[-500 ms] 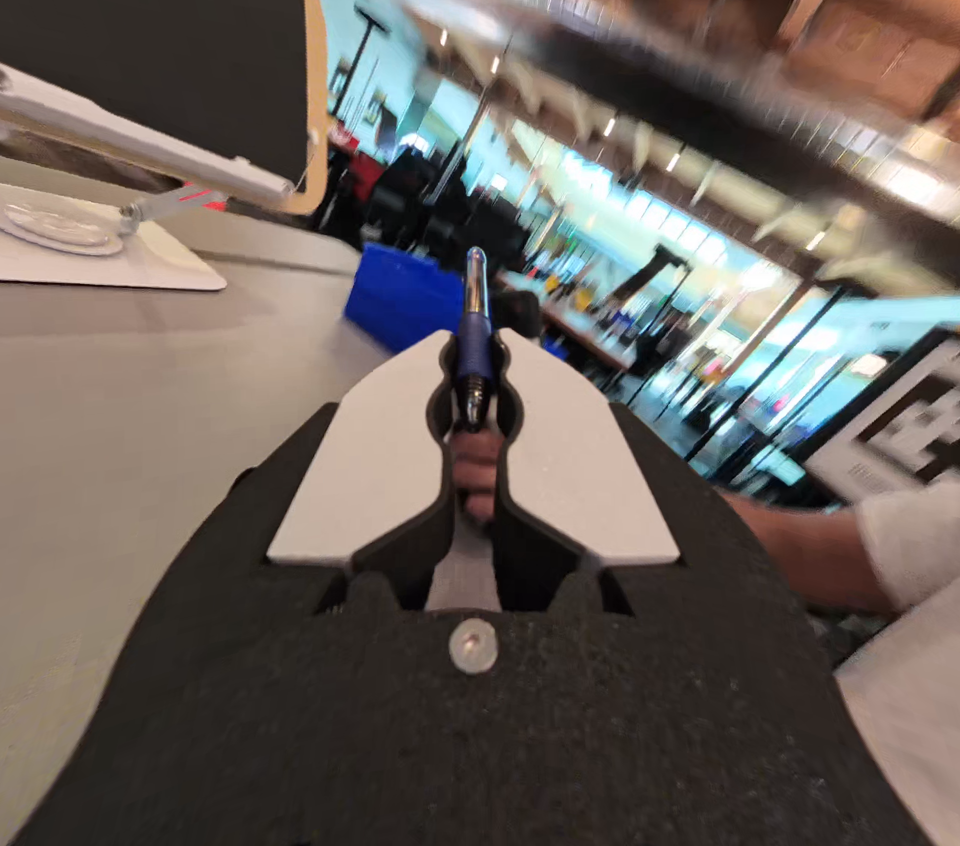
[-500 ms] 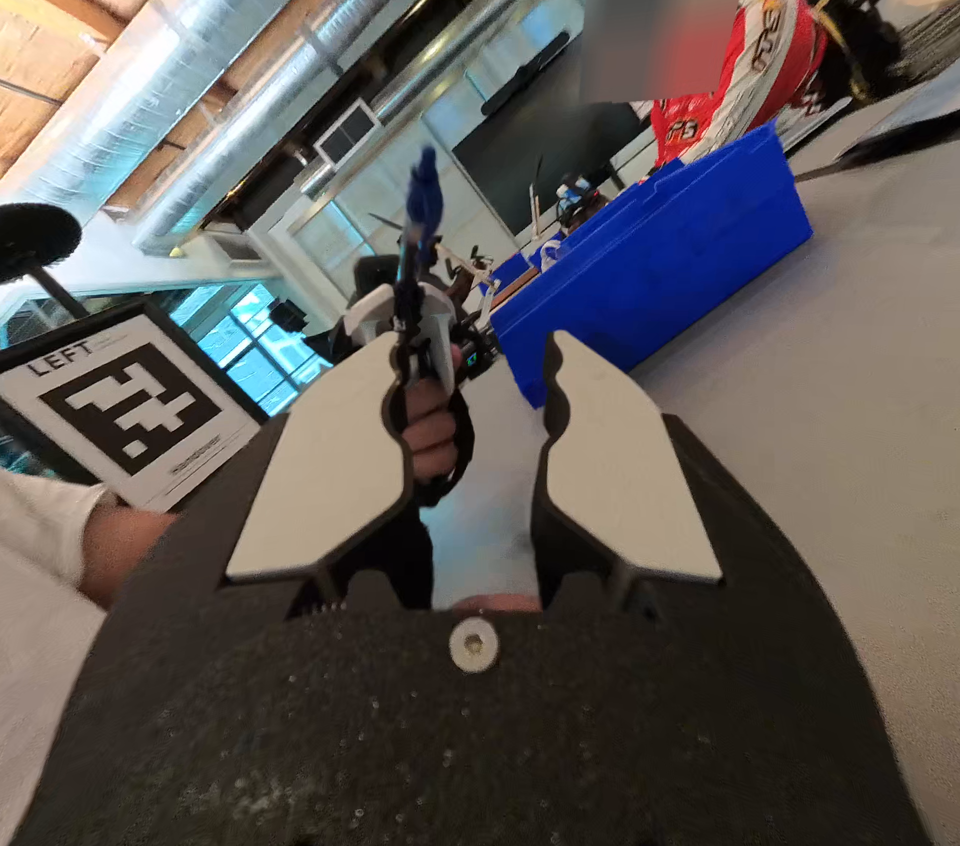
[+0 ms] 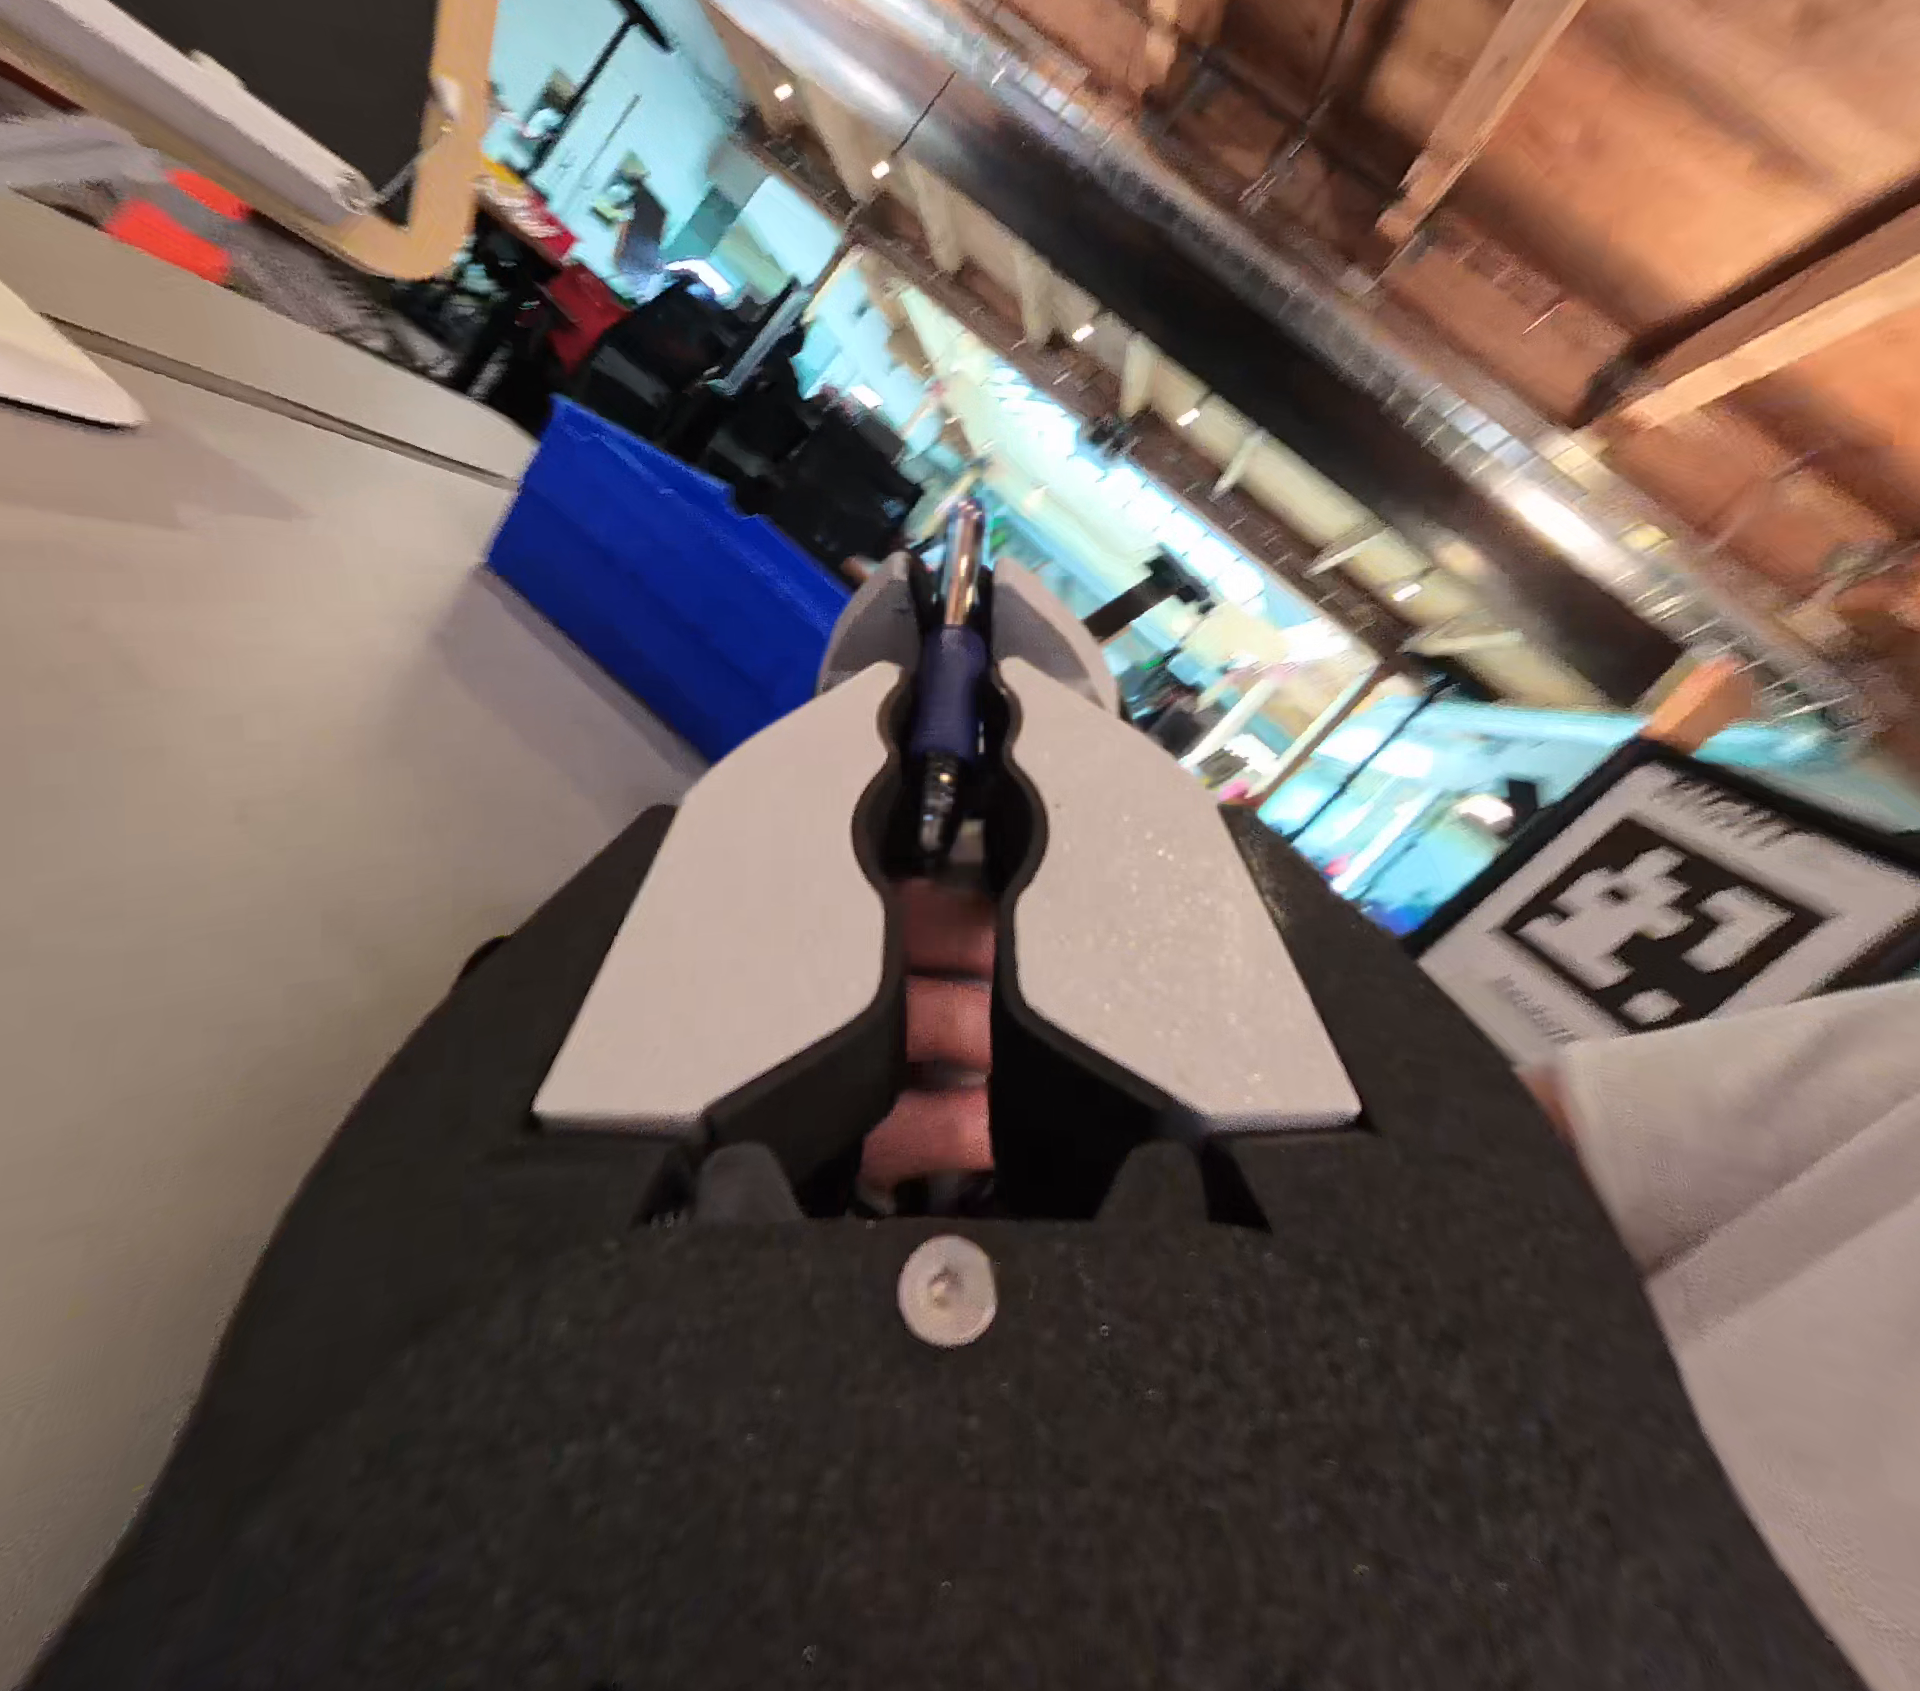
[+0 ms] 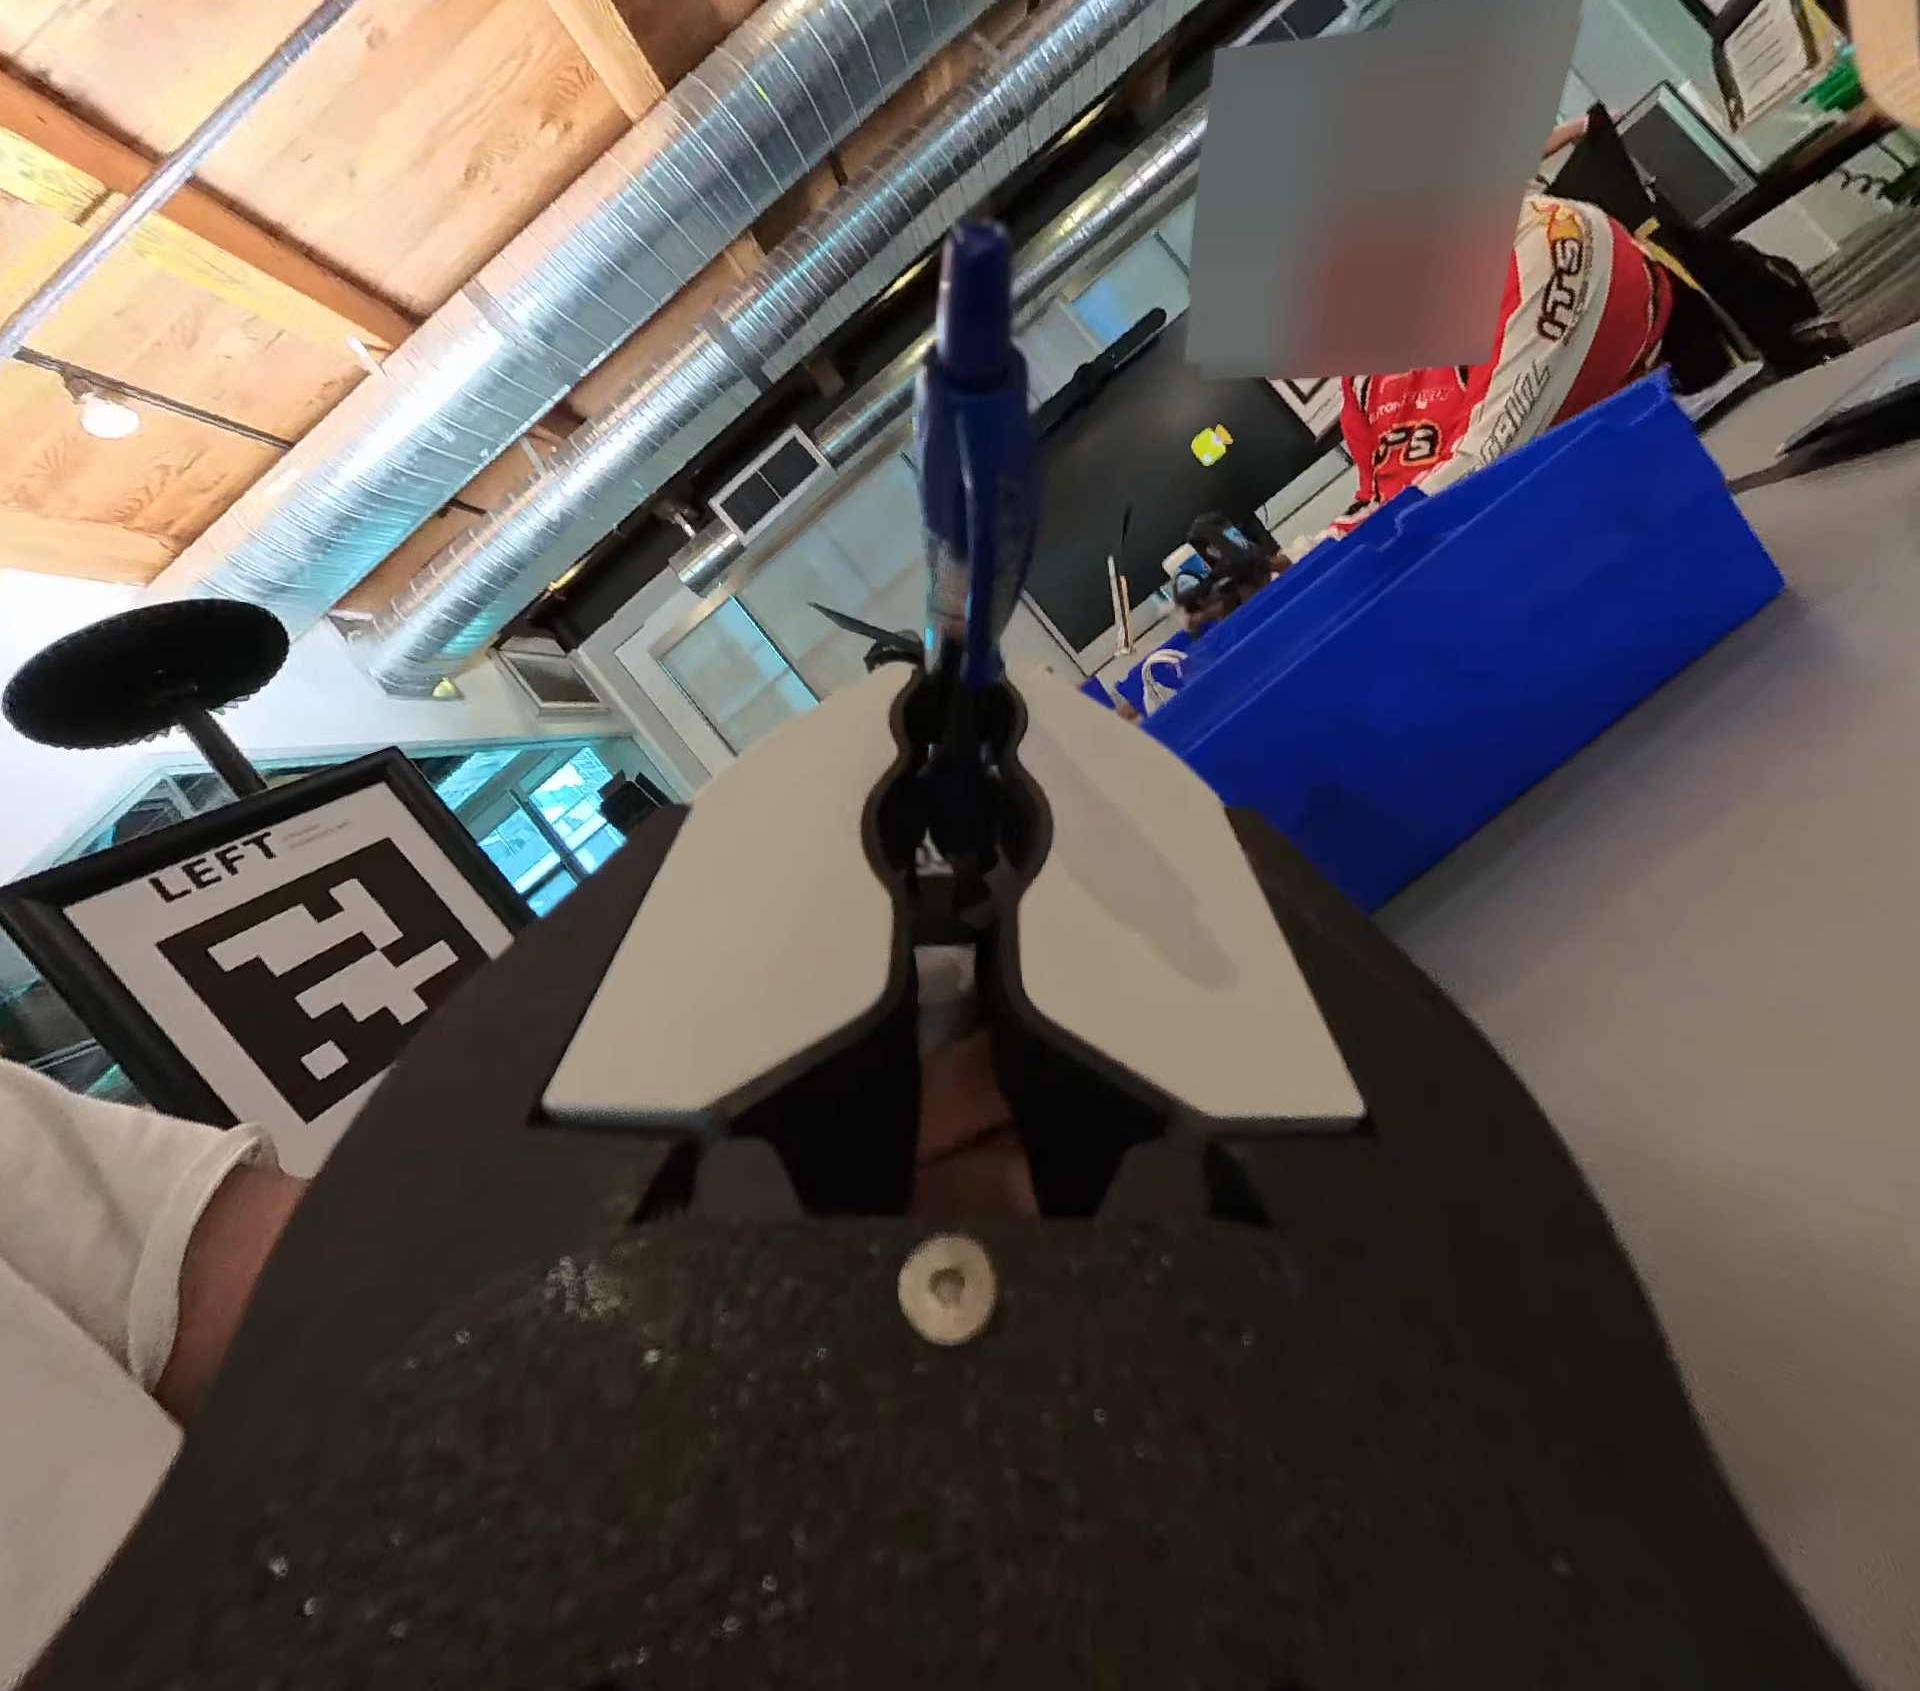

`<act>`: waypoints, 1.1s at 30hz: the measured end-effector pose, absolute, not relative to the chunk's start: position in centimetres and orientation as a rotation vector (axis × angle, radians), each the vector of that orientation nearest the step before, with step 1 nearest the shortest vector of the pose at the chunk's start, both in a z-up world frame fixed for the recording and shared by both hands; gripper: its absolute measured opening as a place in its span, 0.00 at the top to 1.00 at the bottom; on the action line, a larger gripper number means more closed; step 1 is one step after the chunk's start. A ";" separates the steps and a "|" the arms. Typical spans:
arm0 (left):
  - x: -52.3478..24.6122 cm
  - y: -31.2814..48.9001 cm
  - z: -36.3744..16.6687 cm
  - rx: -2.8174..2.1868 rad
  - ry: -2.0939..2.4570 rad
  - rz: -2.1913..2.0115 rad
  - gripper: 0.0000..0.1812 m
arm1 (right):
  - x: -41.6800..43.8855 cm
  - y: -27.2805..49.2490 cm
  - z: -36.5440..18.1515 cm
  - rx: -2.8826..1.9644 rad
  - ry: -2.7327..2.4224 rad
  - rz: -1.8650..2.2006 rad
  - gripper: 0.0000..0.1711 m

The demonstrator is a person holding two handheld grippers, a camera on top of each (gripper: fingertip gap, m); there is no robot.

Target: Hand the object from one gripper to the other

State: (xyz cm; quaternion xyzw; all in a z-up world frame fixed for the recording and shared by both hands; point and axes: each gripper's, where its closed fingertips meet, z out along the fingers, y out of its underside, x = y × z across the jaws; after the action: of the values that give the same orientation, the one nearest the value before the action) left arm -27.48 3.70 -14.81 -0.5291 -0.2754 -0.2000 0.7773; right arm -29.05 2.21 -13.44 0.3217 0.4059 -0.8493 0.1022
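A blue pen [image 3: 951, 691] stands up between my two grippers, above the grey table [image 3: 260, 706]. My left gripper [image 3: 951, 696] is shut on its blue grip, with the silver end sticking out past the fingertips. Just beyond it, the right gripper's grey fingers [image 3: 868, 623] close around the same pen. In the right wrist view my right gripper [image 4: 961, 696] is shut on the pen [image 4: 971, 415], whose blue clip end rises above the fingertips. The left gripper's fingers are hidden there; only its tag board [image 4: 301, 945] shows.
A blue bin [image 4: 1507, 654] stands on the table [image 4: 1662, 1018] behind the grippers, also in the left wrist view [image 3: 644, 561]. A white arm stand [image 3: 156, 83] is at far left. A person in a red and white jacket [image 4: 1538, 353] is beyond the bin. The tips of both grippers are at nearly the same place.
My right gripper was open and off to the side of the pen; it has moved onto the pen and shut on it. The left gripper still holds the pen.
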 end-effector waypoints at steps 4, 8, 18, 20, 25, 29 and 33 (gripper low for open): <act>-30.1 2.4 -17.4 -1.429 -0.648 -0.031 0.87 | -31.4 3.9 -16.0 1.151 1.417 -2.463 0.94; -32.0 0.3 -18.5 -1.568 -0.662 0.256 0.87 | -33.6 6.8 -17.6 1.356 1.840 -2.440 0.94; -31.7 0.7 -19.1 -1.671 -0.627 0.359 0.86 | -35.6 11.4 -19.1 1.381 3.403 -1.848 0.94; -30.9 1.3 -18.6 -1.672 -0.562 0.357 0.85 | -35.5 10.7 -20.1 1.223 3.639 -1.631 0.94; -29.5 2.6 -18.5 -1.696 -0.471 0.335 0.78 | -34.6 8.3 -21.3 0.668 4.168 -1.122 0.94; -29.2 3.0 -18.6 -1.697 -0.461 0.288 0.78 | -33.8 6.7 -21.3 0.420 4.299 -0.992 0.94; -28.8 3.5 -19.2 -1.737 -0.428 0.267 0.81 | -33.4 5.8 -21.1 0.375 4.309 -1.007 0.94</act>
State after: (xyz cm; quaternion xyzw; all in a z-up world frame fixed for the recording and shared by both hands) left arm -28.75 3.47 -19.24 -0.7548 -0.1861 0.1159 0.6183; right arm -33.36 5.79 -21.08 0.0673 0.7726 -0.1805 -0.6050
